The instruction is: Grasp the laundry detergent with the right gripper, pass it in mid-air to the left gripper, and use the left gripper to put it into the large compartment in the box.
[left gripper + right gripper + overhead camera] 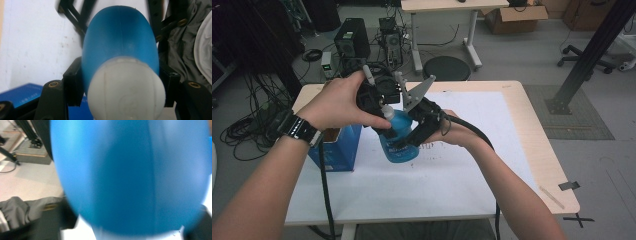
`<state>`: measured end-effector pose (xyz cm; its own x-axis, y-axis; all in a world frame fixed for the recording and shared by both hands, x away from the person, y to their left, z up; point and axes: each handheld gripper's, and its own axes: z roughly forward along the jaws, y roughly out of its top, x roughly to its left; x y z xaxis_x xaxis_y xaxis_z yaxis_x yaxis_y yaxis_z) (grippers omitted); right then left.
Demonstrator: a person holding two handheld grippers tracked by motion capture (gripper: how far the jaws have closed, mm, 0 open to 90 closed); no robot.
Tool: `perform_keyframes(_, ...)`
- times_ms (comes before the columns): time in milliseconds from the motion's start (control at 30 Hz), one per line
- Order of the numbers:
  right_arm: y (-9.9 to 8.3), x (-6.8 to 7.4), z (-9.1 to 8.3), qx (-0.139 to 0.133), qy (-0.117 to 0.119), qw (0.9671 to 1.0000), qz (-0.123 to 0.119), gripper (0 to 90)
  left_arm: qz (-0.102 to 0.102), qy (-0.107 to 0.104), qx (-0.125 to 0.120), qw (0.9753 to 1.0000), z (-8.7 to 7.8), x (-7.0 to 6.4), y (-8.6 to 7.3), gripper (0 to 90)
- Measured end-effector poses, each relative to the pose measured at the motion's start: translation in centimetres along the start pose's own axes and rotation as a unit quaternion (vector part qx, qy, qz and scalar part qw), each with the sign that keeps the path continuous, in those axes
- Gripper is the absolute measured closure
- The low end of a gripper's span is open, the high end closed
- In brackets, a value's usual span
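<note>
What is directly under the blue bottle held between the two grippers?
The blue bottle hangs above the white sheet on the table, not touching it. The patch right beneath it is hidden by the bottle.

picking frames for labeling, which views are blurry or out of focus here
High view: fairly sharp, even light, blue bottle readable. Left gripper view: bottle's white cap soft from closeness, the background streaked. Right gripper view: worst, the bottle a smeared blue mass with blurred edges.
</note>
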<state>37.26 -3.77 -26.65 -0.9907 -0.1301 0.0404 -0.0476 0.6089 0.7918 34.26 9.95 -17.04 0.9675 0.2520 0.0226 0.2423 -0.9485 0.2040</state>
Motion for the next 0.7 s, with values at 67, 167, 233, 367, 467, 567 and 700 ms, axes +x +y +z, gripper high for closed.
perform_keyframes(67,-0.5,-0.2,-0.5,0.002,-0.014,0.9998,0.013,17.6,-0.018,0.001,0.004,0.9998,-0.3,0.2,-0.1,37.9)
perform_keyframes(167,-1.4,-0.3,-1.2,0.019,-0.034,0.9990,0.023,8.9,-0.075,0.019,0.017,0.9968,-1.2,1.0,-0.8,37.9)
perform_keyframes(233,-1.7,-0.4,-1.4,0.029,-0.038,0.9985,0.025,8.4,-0.094,0.025,0.020,0.9951,-1.5,1.3,-1.0,37.9)
perform_keyframes(367,-3.6,-0.6,-2.7,0.112,-0.071,0.9907,0.031,8.1,-0.177,0.052,0.016,0.9827,-3.1,2.4,-2.4,37.9)
perform_keyframes(467,-4.8,-0.7,-3.7,0.165,-0.095,0.9812,0.031,9.3,-0.250,0.068,0.004,0.9658,-4.9,3.4,-3.8,37.9)
perform_keyframes(567,-5.6,-0.7,-4.5,0.196,-0.113,0.9735,0.031,9.6,-0.292,0.074,-0.006,0.9535,-5.8,3.9,-4.5,37.9)
perform_keyframes(700,-7.8,-0.9,-6.5,0.268,-0.142,0.9516,0.052,9.8,-0.400,0.096,-0.022,0.9113,-7.9,5.1,-6.4,37.9)
